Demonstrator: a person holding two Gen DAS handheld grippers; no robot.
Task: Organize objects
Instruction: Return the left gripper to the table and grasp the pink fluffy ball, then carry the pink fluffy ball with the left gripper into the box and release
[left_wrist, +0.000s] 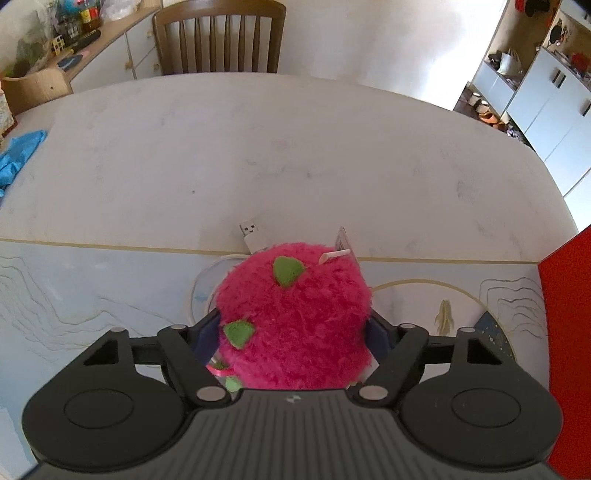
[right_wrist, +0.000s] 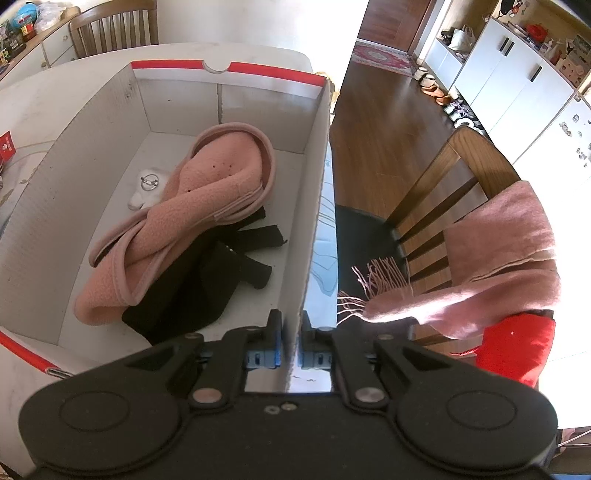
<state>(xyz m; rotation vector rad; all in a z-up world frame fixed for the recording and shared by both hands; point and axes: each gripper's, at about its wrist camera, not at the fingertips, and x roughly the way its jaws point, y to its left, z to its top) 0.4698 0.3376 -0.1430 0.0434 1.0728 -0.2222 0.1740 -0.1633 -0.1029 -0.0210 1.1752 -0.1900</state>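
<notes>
Left jaws (left_wrist: 291, 334) flank pink plush (left_wrist: 295, 317) | right jaws (right_wrist: 290, 345) clamp box wall (right_wrist: 314, 221)

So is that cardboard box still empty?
No: the cardboard box already holds a pink fleece garment lying over black clothing.

Pink plush toy (left_wrist: 295, 317): round, shaggy magenta fur, green felt leaf patches, small white tag stick at top; lower centre of left wrist frame, on pale patterned mat.

White USB plug (left_wrist: 253, 236): lies on mat edge just above toy, cable curving down behind it.

Cardboard box (right_wrist: 229, 68): white inside, red rim stripe, open top; fills left half of right wrist frame.

Pink fleece garment (right_wrist: 192, 214): crumpled in box centre, lying over black fabric item (right_wrist: 207, 280). Small white item (right_wrist: 146, 192) beside it, toward box's left wall.
</notes>
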